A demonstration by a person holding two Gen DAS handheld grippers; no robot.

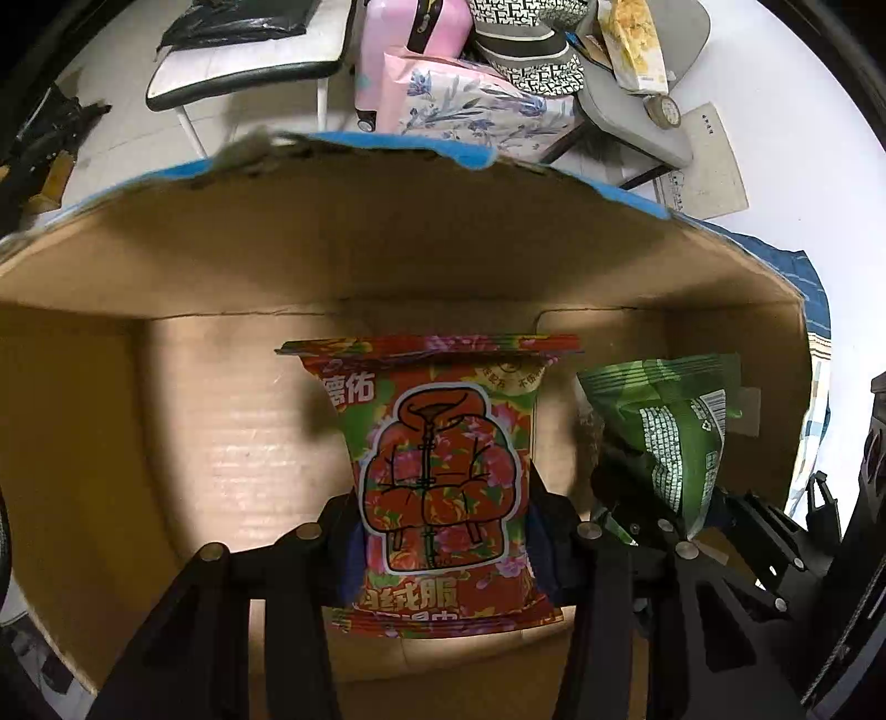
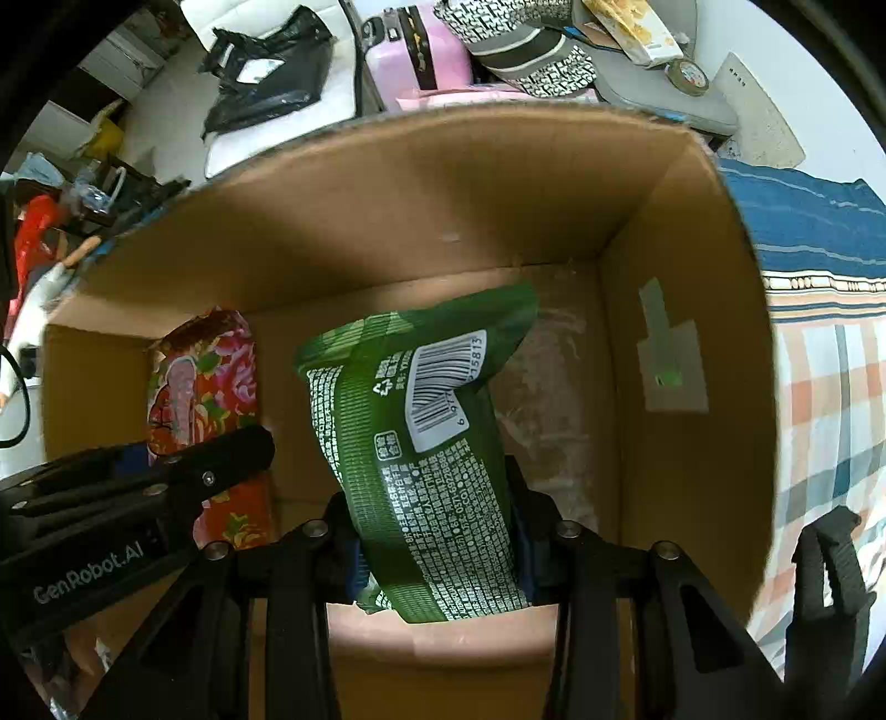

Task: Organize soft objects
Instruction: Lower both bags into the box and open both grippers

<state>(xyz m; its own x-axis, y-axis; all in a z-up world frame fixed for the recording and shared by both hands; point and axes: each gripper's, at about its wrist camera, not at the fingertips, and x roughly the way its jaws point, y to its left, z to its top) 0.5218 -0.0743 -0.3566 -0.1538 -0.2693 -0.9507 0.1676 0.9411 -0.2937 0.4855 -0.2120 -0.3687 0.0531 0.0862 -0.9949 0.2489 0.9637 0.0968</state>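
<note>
My left gripper (image 1: 443, 526) is shut on a red floral soft pack (image 1: 443, 476) with a jacket drawing, held inside an open cardboard box (image 1: 387, 243). My right gripper (image 2: 434, 531) is shut on a green soft pack (image 2: 421, 432) with a barcode label, also held inside the box (image 2: 681, 387). The green pack (image 1: 675, 432) shows to the right in the left wrist view, and the red pack (image 2: 205, 387) with the left gripper (image 2: 166, 493) shows to the left in the right wrist view.
The box floor (image 1: 221, 432) lies below both packs. Behind the box are a pink suitcase (image 2: 415, 61), a patterned bag (image 2: 526, 50), a black bag (image 2: 266, 72) and a chair (image 1: 249, 66). A striped and checked cloth (image 2: 819, 332) lies right of the box.
</note>
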